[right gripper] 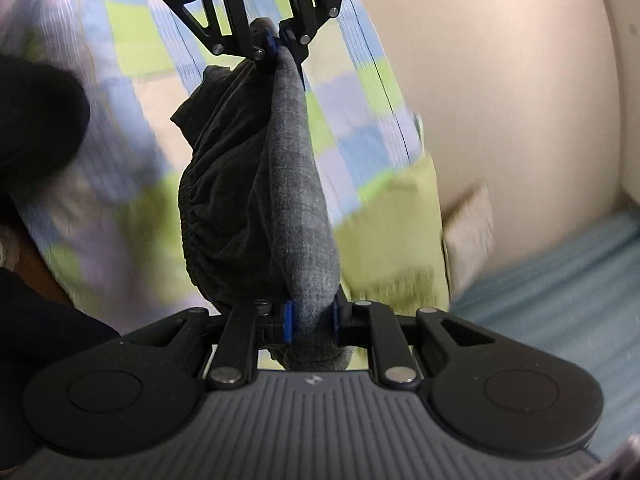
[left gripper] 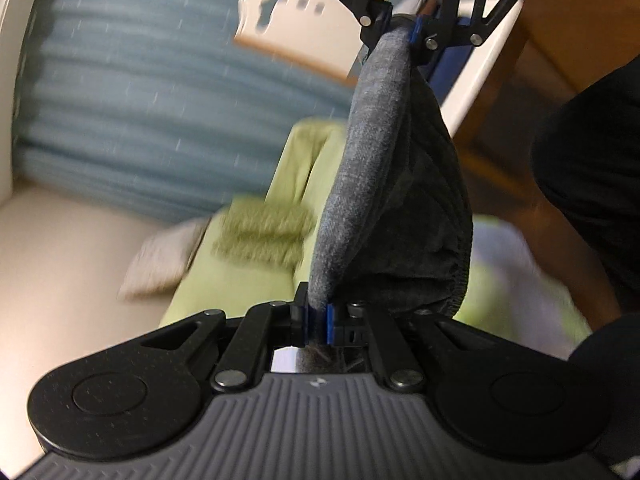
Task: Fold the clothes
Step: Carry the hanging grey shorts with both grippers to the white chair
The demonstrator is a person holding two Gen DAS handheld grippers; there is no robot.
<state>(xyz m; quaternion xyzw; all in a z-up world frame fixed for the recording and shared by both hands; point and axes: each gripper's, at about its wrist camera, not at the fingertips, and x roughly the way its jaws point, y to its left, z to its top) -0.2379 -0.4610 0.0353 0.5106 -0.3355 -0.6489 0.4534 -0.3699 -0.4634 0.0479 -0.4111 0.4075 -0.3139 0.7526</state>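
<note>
A dark grey garment (left gripper: 372, 168) with a gathered elastic edge hangs stretched between my two grippers, held in the air. My left gripper (left gripper: 317, 320) is shut on one end of it, and my right gripper (left gripper: 404, 28) faces it from the top of the left wrist view, shut on the other end. In the right wrist view the right gripper (right gripper: 311, 320) clamps the grey garment (right gripper: 288, 200), and the left gripper (right gripper: 276, 46) holds the far end. The darker inner side bulges out to one side.
Below lies a checked green, blue and lilac sheet (right gripper: 132, 32) with a green cloth (left gripper: 240, 280) and a small beige piece (left gripper: 156, 260). A blue ribbed blanket (left gripper: 140, 100), a white surface (right gripper: 500, 80) and a wooden floor (left gripper: 532, 92) surround them. The view is motion-blurred.
</note>
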